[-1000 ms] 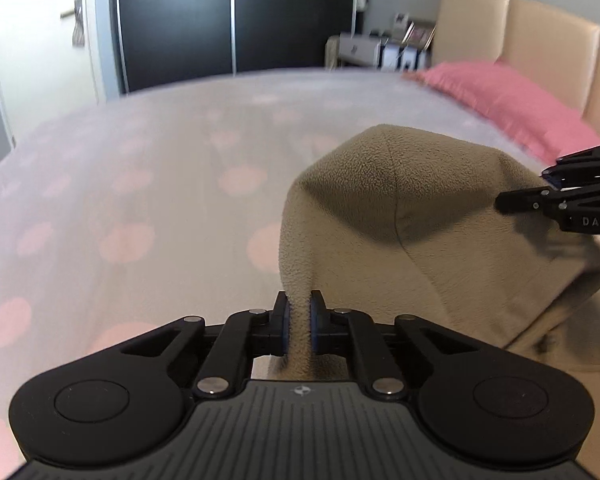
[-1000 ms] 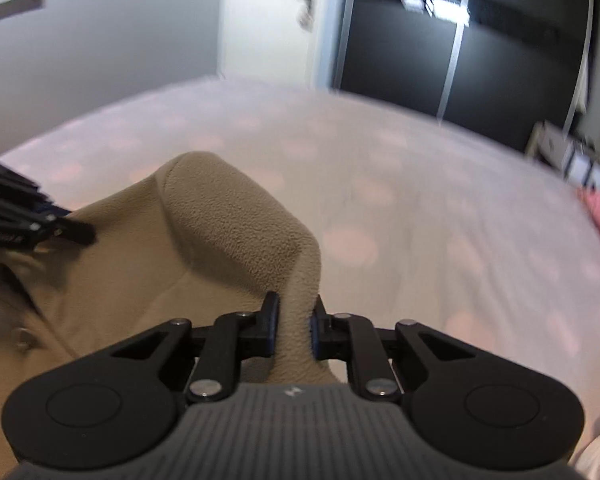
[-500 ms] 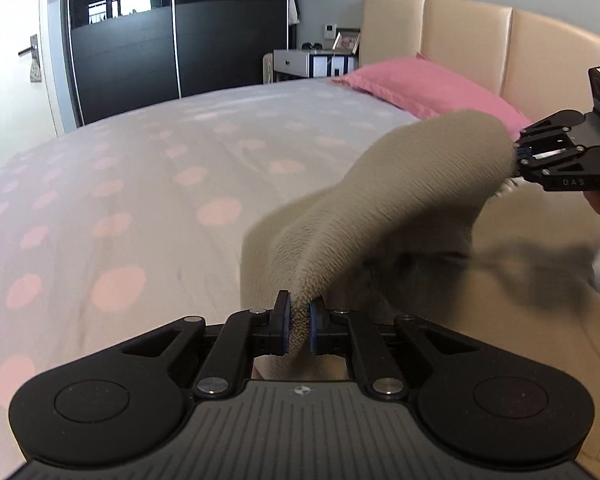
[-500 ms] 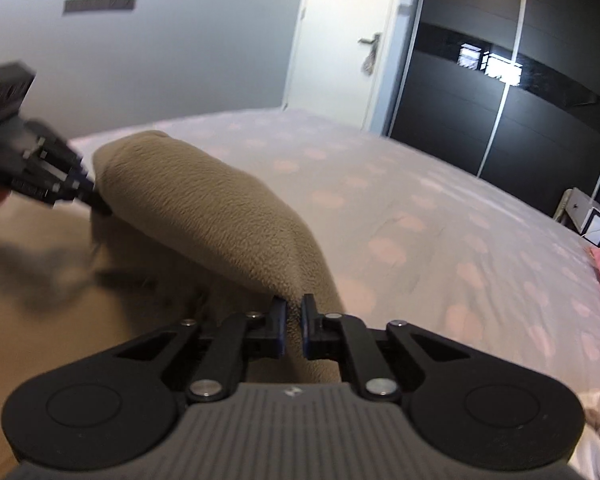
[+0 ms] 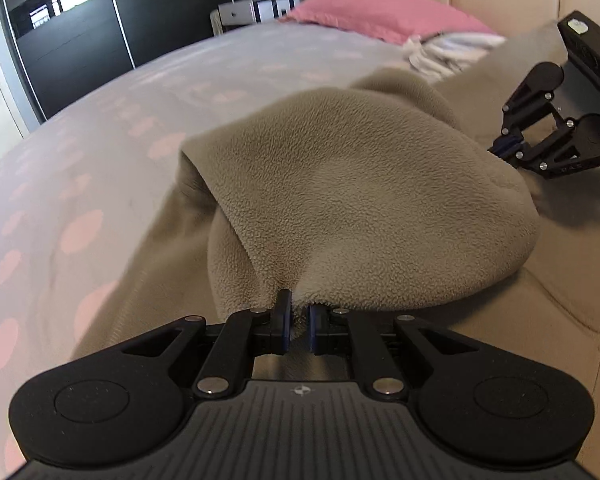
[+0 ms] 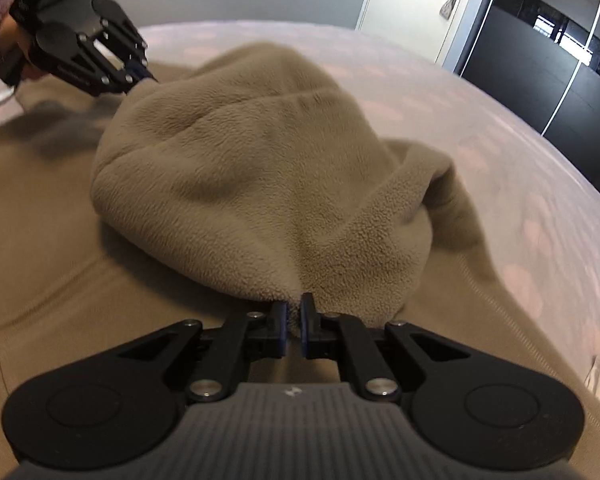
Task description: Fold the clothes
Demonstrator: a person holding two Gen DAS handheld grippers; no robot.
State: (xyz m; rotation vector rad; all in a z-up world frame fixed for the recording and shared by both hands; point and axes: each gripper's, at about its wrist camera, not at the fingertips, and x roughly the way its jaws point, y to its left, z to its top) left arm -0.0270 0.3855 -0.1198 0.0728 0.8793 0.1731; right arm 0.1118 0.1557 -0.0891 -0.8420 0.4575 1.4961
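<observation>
1. left gripper (image 5: 298,322): fingers narrow, pinching an edge of the tan fleece garment (image 5: 359,200).
2. right gripper (image 6: 294,322): fingers narrow, pinching another edge.
3. garment lies on the dotted bedspread (image 5: 80,168), upper layer bunched over lower.

Taupe fleece garment (image 5: 339,184) on a pale grey bedspread (image 5: 100,160) with pink dots; pink pillow (image 5: 379,16); black claws.

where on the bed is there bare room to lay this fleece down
Open spotted bedspread lies left of the tan fleece, toward the dark wardrobe. It is crowded toward the pink pillow, where white clothes sit. Both the left gripper and right gripper grip fleece.
</observation>
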